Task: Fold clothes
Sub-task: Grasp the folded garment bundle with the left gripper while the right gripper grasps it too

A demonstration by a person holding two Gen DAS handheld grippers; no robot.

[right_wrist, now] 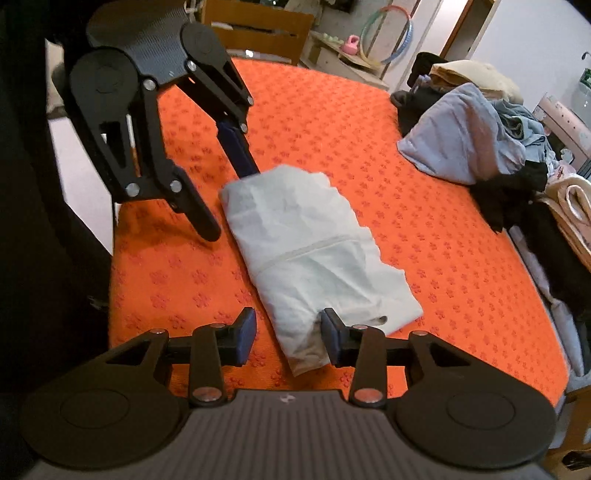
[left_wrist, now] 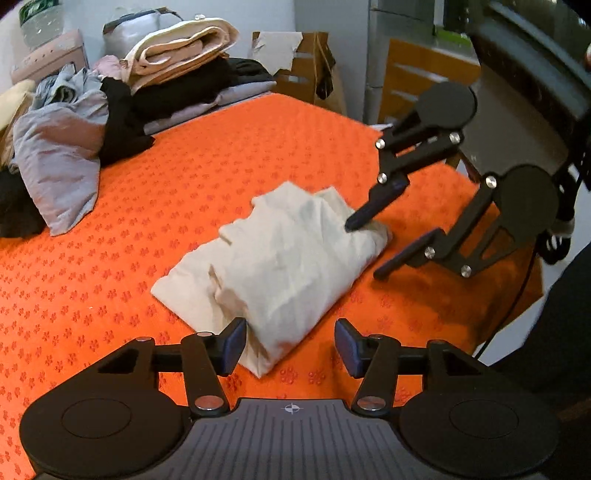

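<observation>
A cream folded garment point(left_wrist: 280, 266) lies in the middle of the orange patterned table cover point(left_wrist: 184, 192); it also shows in the right wrist view point(right_wrist: 314, 251). My left gripper point(left_wrist: 290, 345) is open, its jaws astride the garment's near end. My right gripper point(right_wrist: 288, 334) is open at the opposite end, one pad touching the cloth. In the left wrist view the right gripper point(left_wrist: 364, 251) reaches in from the right, one fingertip resting on the garment. In the right wrist view the left gripper point(right_wrist: 231, 203) stands at the garment's far end.
A pile of unfolded grey, black and blue clothes point(left_wrist: 70, 140) and folded stacked clothes point(left_wrist: 184, 62) sit at the table's far left edge; they also show at the right in the right wrist view point(right_wrist: 480, 140). A paper bag point(left_wrist: 310, 70) and a wooden chair point(right_wrist: 258, 33) stand beyond the table.
</observation>
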